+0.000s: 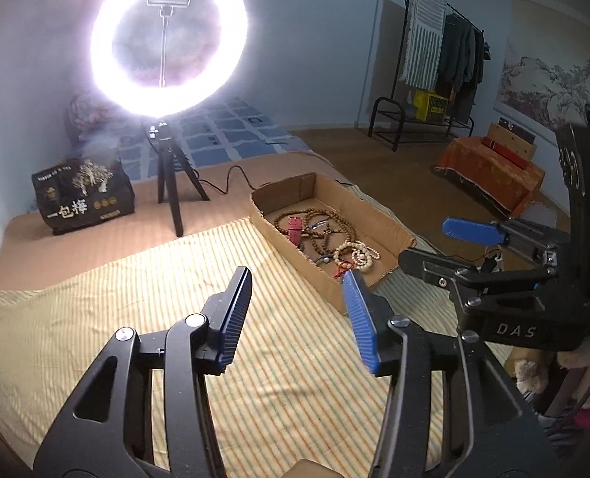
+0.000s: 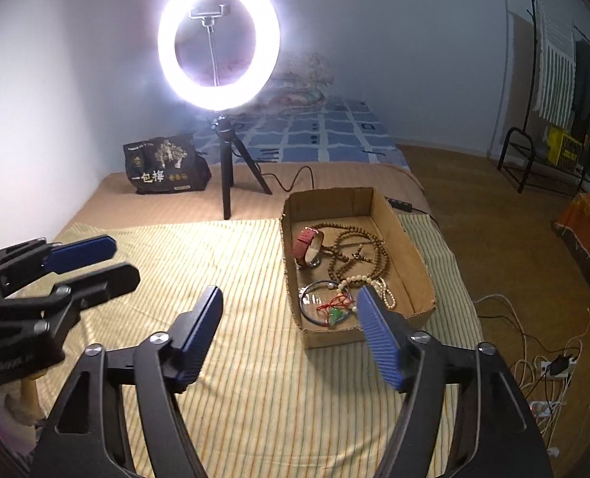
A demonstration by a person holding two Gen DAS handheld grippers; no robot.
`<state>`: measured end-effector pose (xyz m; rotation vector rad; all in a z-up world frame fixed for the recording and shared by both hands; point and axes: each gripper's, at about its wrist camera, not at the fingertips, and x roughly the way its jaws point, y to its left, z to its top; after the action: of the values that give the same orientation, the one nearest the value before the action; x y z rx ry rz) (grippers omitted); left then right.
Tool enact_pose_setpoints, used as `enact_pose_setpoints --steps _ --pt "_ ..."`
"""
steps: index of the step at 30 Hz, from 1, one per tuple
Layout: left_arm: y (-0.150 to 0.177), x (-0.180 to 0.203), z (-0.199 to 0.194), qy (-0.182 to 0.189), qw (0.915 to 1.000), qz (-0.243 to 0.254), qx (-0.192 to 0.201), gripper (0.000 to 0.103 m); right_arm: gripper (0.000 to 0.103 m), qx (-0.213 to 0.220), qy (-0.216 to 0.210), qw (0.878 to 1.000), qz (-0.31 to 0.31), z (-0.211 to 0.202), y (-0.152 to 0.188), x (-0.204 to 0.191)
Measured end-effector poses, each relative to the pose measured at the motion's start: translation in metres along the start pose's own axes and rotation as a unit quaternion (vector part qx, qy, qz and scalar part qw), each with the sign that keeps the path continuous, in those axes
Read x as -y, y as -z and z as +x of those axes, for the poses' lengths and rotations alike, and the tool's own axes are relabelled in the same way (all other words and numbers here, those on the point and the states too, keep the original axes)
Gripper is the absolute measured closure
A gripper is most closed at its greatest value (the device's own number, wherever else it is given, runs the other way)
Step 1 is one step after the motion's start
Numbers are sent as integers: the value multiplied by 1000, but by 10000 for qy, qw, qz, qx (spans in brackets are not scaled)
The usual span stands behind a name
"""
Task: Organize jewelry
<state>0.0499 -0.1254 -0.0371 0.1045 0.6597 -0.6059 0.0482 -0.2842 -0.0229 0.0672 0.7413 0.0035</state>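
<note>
Both tools hang wide open and empty over the striped cloth (image 2: 231,279): the left gripper (image 1: 299,302) beside the cardboard box (image 2: 418,263), the right gripper (image 2: 291,318) just before its near end. The jewelry is all inside the box. Best, I judge, to lift one loose piece without dragging tangled strands. Counted: one red watch (image 2: 309,247), one dark bangle (image 2: 315,302), one green pendant (image 2: 337,314), one pale bead strand (image 2: 368,279), and brown bead strands (image 2: 358,251), number unclear. Beyond the box stand one ring light (image 2: 218,42) and one black bag (image 2: 163,167).
</note>
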Motion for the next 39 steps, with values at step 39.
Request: enact_pose_setpoints --steps 39 --pt "16 -28 -28 -644 9969 -447 -39 3 22 193 493 9986 -19 -7 5 -7"
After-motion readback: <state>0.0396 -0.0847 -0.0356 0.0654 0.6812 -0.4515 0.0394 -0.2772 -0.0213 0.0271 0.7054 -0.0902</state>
